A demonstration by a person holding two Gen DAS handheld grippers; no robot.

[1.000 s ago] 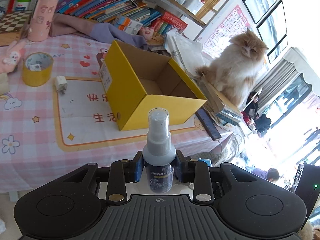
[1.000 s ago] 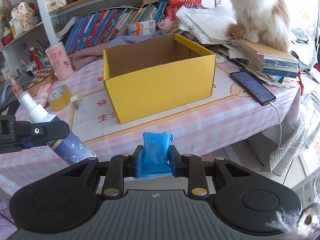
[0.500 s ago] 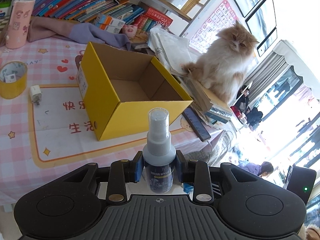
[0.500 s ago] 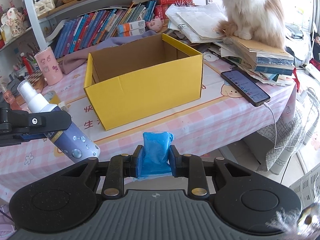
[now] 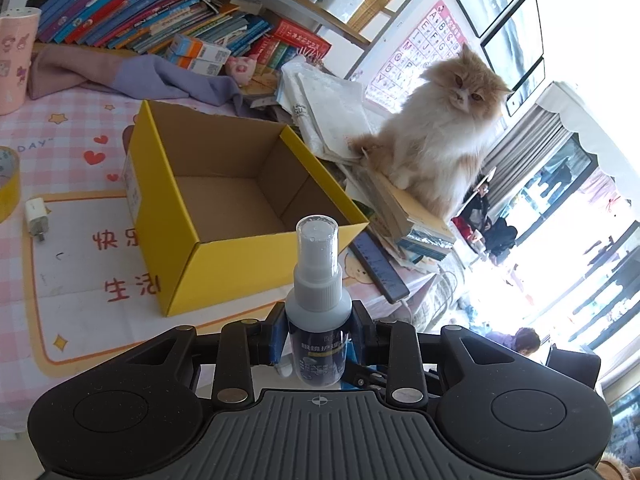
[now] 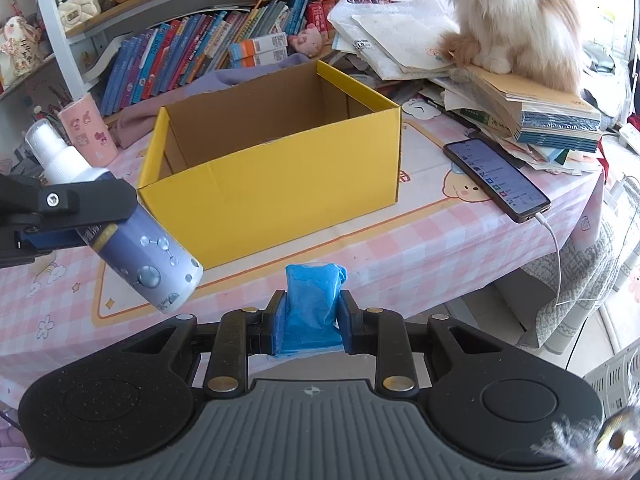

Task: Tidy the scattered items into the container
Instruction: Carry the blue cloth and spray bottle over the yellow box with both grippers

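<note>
My left gripper is shut on a small spray bottle with a white pump top and dark label; it hangs in the air short of the near corner of the open yellow cardboard box, which looks bare inside. From the right wrist view the same spray bottle shows at the left, clamped in the left gripper. My right gripper is shut on a crumpled blue packet, held over the table's front edge before the yellow box.
A white charger plug and a yellow tape roll lie left of the box. A phone on a cable lies right of it. A cat sits on stacked books. A pink cup and books stand behind.
Both grippers have moved closer to the yellow box, which now looms larger in each view. The left gripper slid right along the table; both grips are unchanged.
</note>
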